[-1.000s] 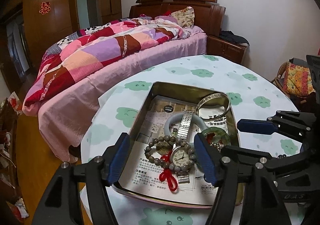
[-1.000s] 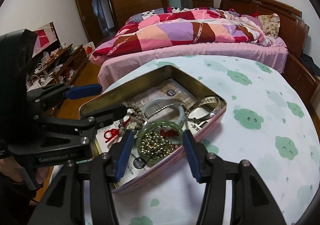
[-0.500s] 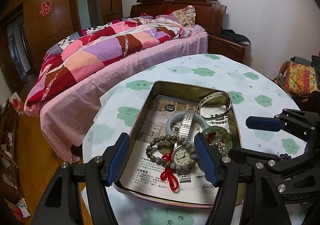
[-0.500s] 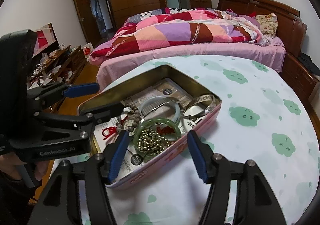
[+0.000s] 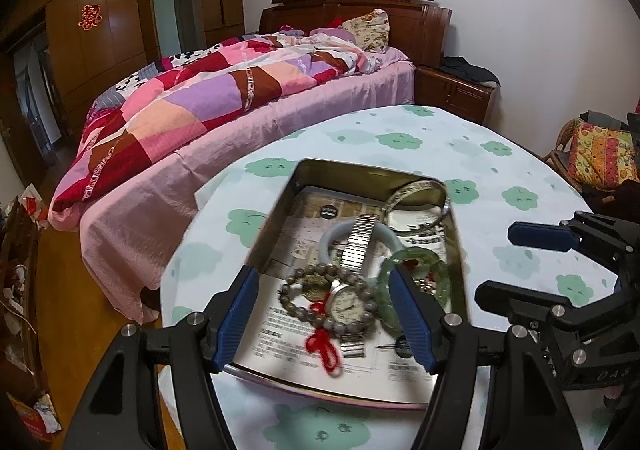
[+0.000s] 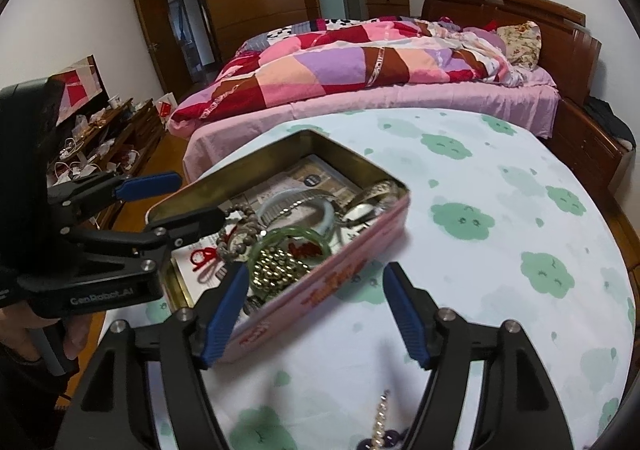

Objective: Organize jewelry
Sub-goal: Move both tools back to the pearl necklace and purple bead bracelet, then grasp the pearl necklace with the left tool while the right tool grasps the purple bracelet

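Left wrist view showed the left claw (image 5: 322, 314) spread wide and grasping nothing, poised over the near end of a rectangular metal tin (image 5: 276, 206) that sat near the counter's (image 5: 472, 154) left edge, on a cloud-print cloth. Inside the tin, on printed paper, lay a wristwatch with a metal band (image 5: 352, 290), a brown bead bracelet with a red tassel (image 5: 304, 304), a pale bangle (image 5: 334, 236), a green bangle (image 5: 420, 262) and a silver bangle (image 5: 416, 192) at the far right corner. Right wrist view showed the right claw (image 6: 314, 314) also released and holding nothing, straddling the tin's pink side wall (image 6: 332, 278), with gold beads (image 6: 276, 270) inside the green bangle (image 6: 276, 238). A beaded chain (image 6: 380, 430) lay on the cloth by the counter's near edge, outside the tin.
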### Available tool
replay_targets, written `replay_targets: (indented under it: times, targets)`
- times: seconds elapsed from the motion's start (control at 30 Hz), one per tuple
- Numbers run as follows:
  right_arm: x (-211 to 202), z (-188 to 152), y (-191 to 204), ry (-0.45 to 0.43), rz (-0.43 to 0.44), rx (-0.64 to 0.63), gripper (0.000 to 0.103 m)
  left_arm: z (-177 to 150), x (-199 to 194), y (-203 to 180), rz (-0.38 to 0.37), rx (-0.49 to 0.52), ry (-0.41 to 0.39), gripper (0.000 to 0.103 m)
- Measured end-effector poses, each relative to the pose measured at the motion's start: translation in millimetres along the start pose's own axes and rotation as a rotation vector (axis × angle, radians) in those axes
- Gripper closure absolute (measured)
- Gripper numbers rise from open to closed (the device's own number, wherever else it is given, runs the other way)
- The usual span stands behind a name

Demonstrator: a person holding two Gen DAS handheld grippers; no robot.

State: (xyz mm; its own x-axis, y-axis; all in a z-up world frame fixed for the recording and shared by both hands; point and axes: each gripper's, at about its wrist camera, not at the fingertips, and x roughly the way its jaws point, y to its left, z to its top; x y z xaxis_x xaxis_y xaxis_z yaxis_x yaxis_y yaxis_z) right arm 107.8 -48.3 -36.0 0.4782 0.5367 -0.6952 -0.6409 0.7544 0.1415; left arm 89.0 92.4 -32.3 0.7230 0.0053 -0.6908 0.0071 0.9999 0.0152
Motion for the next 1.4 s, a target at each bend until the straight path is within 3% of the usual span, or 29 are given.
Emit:
replay_targets:
  times: [0.4,0.67,1.0,1.33,1.4]
  targets:
    - [-32,-32,-50,0.016,-0.098,0.09,0.026,-13,-11,-52,-0.06,0.091,0.005,0.035]
    - [-58,-71,-79,0.04,-0.156,0.17,0.025,-34,-29,-101,-0.134,0.168,0.001,0.035]
    - [-68,-104,-83,0.061,-0.177,0.205,0.025,-62,-21,-137,-0.179,0.23,0.076,0.035]
    - [-69,-109,-77,0.046,-0.179,0.198,0.024,-73,-28,-145,-0.238,0.24,0.085,0.035]
    - [-67,-109,-77,0.046,-0.179,0.198,0.024,-76,-24,-148,-0.255,0.241,0.101,0.044]
